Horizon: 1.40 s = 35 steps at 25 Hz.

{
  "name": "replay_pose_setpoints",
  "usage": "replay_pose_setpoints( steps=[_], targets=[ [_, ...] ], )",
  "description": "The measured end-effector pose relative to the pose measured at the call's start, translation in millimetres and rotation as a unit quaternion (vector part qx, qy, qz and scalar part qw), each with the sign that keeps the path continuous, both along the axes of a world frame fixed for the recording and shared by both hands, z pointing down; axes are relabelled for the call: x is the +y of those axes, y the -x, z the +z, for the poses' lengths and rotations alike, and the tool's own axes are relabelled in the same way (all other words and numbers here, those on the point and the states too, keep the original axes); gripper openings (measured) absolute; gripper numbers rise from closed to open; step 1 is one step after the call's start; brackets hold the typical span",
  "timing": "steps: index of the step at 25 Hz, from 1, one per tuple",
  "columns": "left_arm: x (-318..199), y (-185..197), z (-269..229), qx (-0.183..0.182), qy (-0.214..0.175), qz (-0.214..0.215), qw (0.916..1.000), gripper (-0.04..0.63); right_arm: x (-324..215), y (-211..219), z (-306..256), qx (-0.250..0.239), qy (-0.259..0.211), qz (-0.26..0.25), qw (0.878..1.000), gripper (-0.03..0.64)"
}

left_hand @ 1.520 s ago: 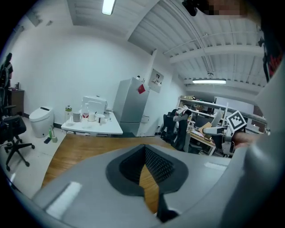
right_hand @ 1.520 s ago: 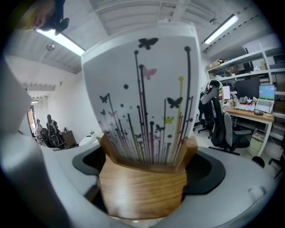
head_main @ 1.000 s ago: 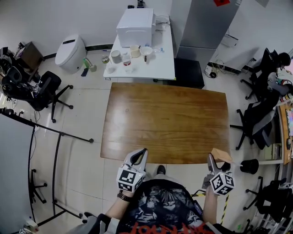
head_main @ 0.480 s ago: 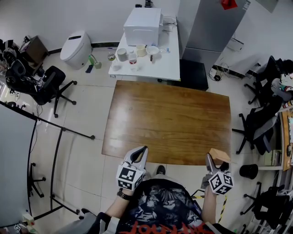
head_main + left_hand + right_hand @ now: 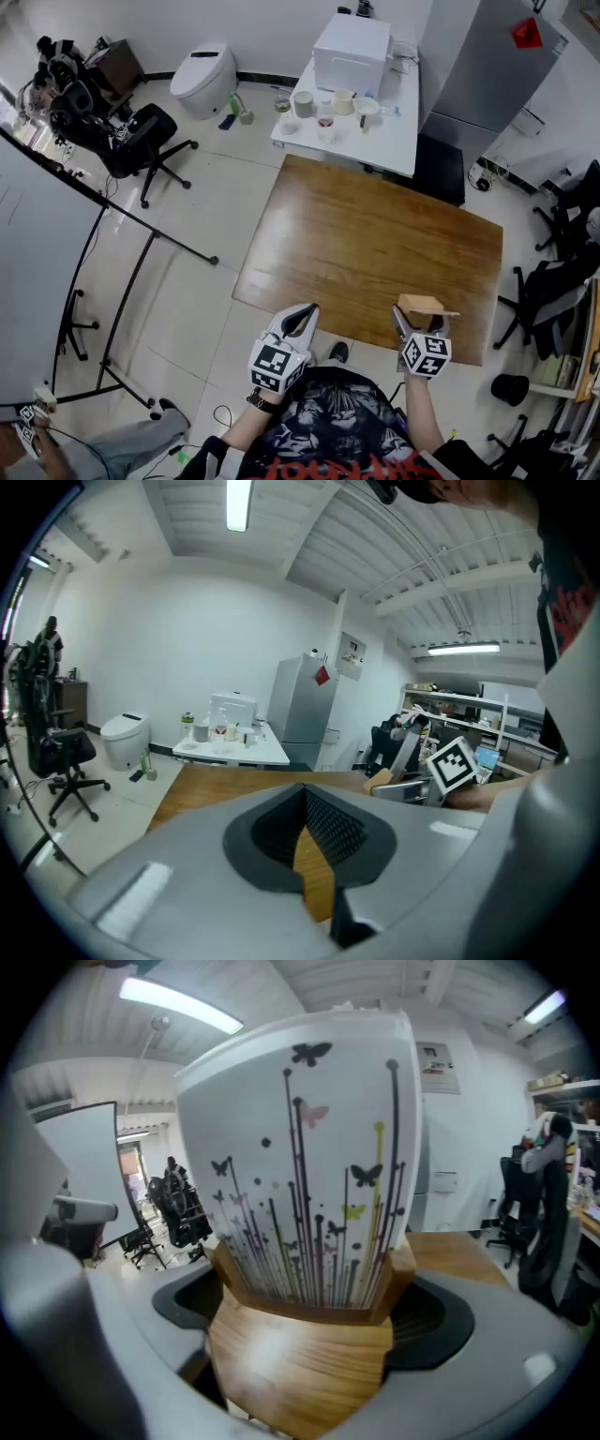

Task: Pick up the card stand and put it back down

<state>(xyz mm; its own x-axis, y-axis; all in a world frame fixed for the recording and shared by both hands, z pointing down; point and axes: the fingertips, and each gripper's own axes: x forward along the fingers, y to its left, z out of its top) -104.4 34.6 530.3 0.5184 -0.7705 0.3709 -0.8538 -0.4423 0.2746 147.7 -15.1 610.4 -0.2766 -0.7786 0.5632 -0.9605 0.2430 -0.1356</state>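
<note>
The left tool (image 5: 300,319) is held at the near edge of the bench (image 5: 375,230), its jaws closed together on nothing, as before. To its right, the wooden card stand (image 5: 419,305), with a butterfly-printed card (image 5: 300,1147) slotted upright in it, is clamped between the jaws of the right tool (image 5: 415,319). Tool and stand have been brought in from off the bench's corner to above its near edge.

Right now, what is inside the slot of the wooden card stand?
A white card printed with stems and butterflies stands upright in the light wooden card stand, gripped by the right tool. The card's bottom edge is hidden in the slot.
</note>
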Motion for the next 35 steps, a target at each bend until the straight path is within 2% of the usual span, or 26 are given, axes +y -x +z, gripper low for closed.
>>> replay_pose_setpoints(
  steps=[4, 8, 10, 13, 15, 19, 20, 23, 26, 28, 32, 35],
  targets=[
    [24, 45, 7, 0.001, 0.024, -0.060, 0.9979, -0.009, -45, 114, 60, -0.013, 0.035, -0.104, 0.994, 0.528],
    [48, 72, 9, -0.007, 0.033, -0.110, 0.9934, -0.009, -80, 200, 126, 0.041, 0.037, -0.201, 0.978, 0.526],
    [62, 87, 11, -0.018, 0.039, -0.140, 0.9893, -0.009, -93, 234, 169, 0.062, 0.054, -0.236, 0.968, 0.526],
    [80, 103, 14, -0.033, 0.047, -0.172, 0.9835, -0.009, -99, 263, 217, 0.088, 0.098, -0.261, 0.956, 0.526],
    [89, 109, 14, -0.037, 0.054, -0.182, 0.9812, -0.009, -99, 271, 237, 0.099, 0.116, -0.261, 0.953, 0.526],
    [87, 120, 14, -0.035, 0.062, -0.189, 0.9794, -0.009, -93, 283, 243, 0.056, 0.150, -0.240, 0.957, 0.538],
    [82, 120, 15, -0.034, 0.060, -0.183, 0.9807, -0.009, -89, 281, 238, 0.036, 0.162, -0.235, 0.958, 0.576],
    [61, 104, 17, -0.023, 0.054, -0.147, 0.9874, -0.009, -74, 255, 214, -0.029, 0.170, -0.209, 0.963, 0.580],
    [37, 77, 16, -0.011, 0.046, -0.100, 0.9939, -0.009, -51, 189, 172, -0.078, 0.119, -0.153, 0.978, 0.569],
    [20, 56, 17, -0.001, 0.041, -0.061, 0.9973, -0.009, -31, 124, 131, -0.099, 0.075, -0.089, 0.988, 0.496],
    [-5, 16, 18, 0.017, 0.034, 0.013, 0.9992, -0.009, 15, 6, 58, -0.063, 0.016, -0.004, 0.998, 0.233],
    [-18, -7, 15, 0.015, 0.027, 0.064, 0.9975, -0.009, 37, -45, 22, -0.045, -0.010, 0.065, 0.997, 0.179]
  ],
)
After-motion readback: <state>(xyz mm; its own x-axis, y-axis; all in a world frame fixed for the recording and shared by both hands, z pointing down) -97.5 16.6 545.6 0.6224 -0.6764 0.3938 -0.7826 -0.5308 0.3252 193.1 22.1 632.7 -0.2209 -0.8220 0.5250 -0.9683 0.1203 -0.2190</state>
